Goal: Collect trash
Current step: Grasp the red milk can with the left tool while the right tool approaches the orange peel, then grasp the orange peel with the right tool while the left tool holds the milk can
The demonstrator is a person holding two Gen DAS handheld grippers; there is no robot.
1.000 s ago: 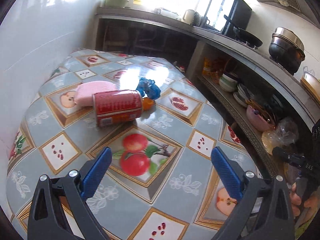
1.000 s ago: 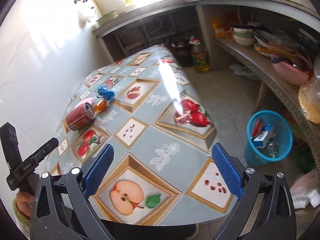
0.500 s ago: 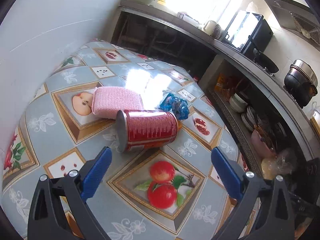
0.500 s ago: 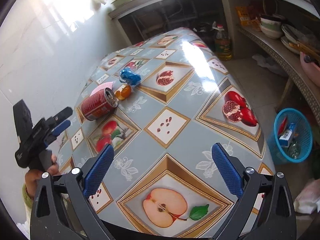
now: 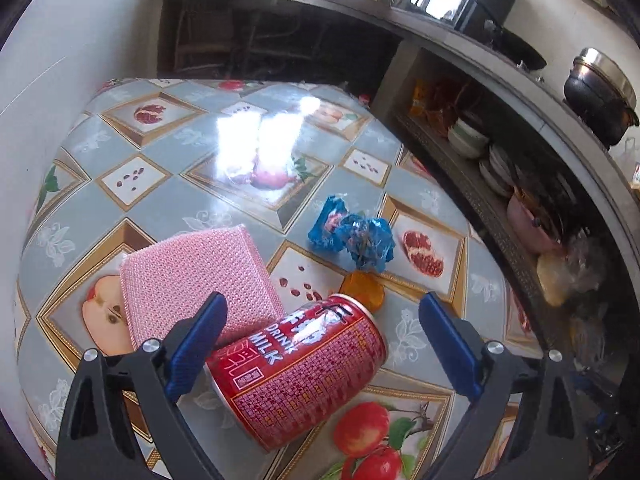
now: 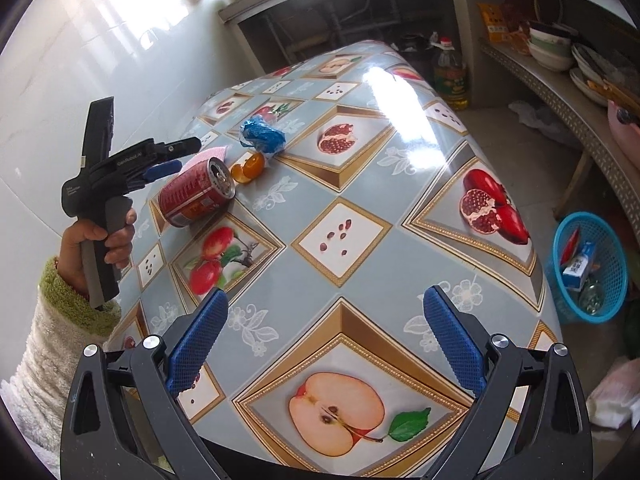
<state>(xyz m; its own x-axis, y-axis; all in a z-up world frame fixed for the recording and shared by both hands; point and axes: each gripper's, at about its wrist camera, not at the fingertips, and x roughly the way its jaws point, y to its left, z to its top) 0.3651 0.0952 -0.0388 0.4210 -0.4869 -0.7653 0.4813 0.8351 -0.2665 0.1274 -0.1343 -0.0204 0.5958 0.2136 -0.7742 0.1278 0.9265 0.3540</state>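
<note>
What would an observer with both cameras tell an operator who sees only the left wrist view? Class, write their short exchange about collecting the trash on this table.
Operator: My view shows the red can lying on its side between the pads of the open left gripper. Where does the trash go?
Observer: A blue basket stands on the floor past the right side of the table. A small carton already lies in it.
Operator: Is the other gripper free to help?
Observer: Yes. The right gripper is open and holds nothing. It hangs over the table's near edge, well apart from the can.
</note>
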